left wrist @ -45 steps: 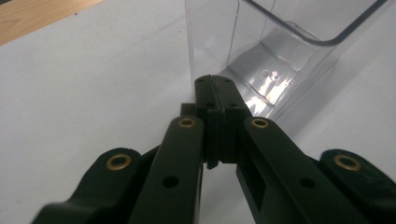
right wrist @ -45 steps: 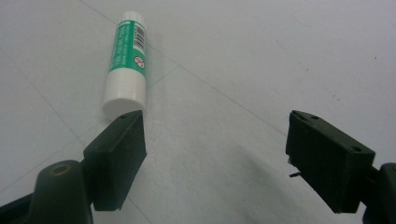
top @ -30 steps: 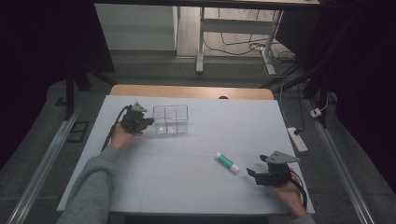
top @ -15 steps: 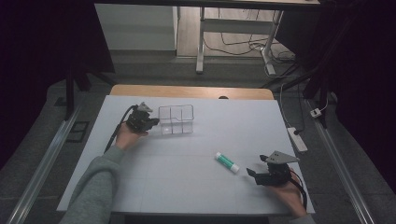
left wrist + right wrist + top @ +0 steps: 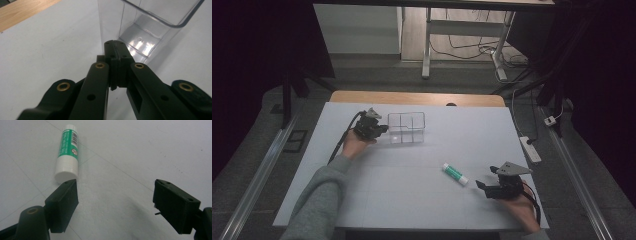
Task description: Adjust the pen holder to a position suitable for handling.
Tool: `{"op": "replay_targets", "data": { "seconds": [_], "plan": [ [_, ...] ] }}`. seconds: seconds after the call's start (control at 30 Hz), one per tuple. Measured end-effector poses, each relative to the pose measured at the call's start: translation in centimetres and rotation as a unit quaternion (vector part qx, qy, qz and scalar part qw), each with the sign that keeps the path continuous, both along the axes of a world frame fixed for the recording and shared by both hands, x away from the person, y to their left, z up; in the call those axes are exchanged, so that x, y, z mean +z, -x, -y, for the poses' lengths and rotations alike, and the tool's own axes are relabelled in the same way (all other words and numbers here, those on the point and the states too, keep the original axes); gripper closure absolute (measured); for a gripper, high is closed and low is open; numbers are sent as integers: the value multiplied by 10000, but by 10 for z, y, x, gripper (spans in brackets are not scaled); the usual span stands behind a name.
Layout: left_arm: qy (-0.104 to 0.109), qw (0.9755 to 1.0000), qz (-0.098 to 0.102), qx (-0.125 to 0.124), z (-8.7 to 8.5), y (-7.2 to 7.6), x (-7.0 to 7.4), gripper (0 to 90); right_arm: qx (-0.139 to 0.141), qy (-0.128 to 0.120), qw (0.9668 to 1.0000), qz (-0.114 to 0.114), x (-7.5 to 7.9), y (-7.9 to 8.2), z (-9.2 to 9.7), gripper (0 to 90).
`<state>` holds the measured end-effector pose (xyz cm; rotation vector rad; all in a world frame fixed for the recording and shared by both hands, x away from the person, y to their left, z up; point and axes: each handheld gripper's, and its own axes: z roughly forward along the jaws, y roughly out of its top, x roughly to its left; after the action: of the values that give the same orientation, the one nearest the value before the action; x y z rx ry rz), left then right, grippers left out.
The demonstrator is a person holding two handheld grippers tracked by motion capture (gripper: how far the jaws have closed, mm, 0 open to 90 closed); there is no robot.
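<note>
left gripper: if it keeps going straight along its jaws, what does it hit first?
Most likely the clear plastic box. The left gripper has its jaws shut, and their tips sit at the box's near wall; whether they already touch is hard to tell. In the high view the gripper points at the box beside it.

Clear rectangular plastic organiser box [image 5: 406,127]: glossy, smooth walls, bright glare spots on its floor. White-and-green plastic glue stick [image 5: 67,152]: smooth, slight sheen, printed label. Pale matt table top [image 5: 412,175]: fine scuffs and faint lines. Light wood strip [image 5: 417,98] along the far edge: visible grain, satin. Black plastic left gripper [image 5: 115,53]: semi-matt, brass-coloured metal rivets. Right gripper [image 5: 115,202] pads looked matt. Grey sleeve [image 5: 319,200]: soft knit cloth.
</note>
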<state>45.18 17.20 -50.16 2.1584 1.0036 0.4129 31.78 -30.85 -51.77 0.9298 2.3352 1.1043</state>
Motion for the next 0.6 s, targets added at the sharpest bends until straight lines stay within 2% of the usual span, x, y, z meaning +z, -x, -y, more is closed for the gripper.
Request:
{"op": "replay_targets", "data": {
  "seconds": [0.6],
  "plan": [
    [131,9999,88,-27,25,-12,0,888,-11,-1,10000,8,0,1,0,195]
  ]
}}
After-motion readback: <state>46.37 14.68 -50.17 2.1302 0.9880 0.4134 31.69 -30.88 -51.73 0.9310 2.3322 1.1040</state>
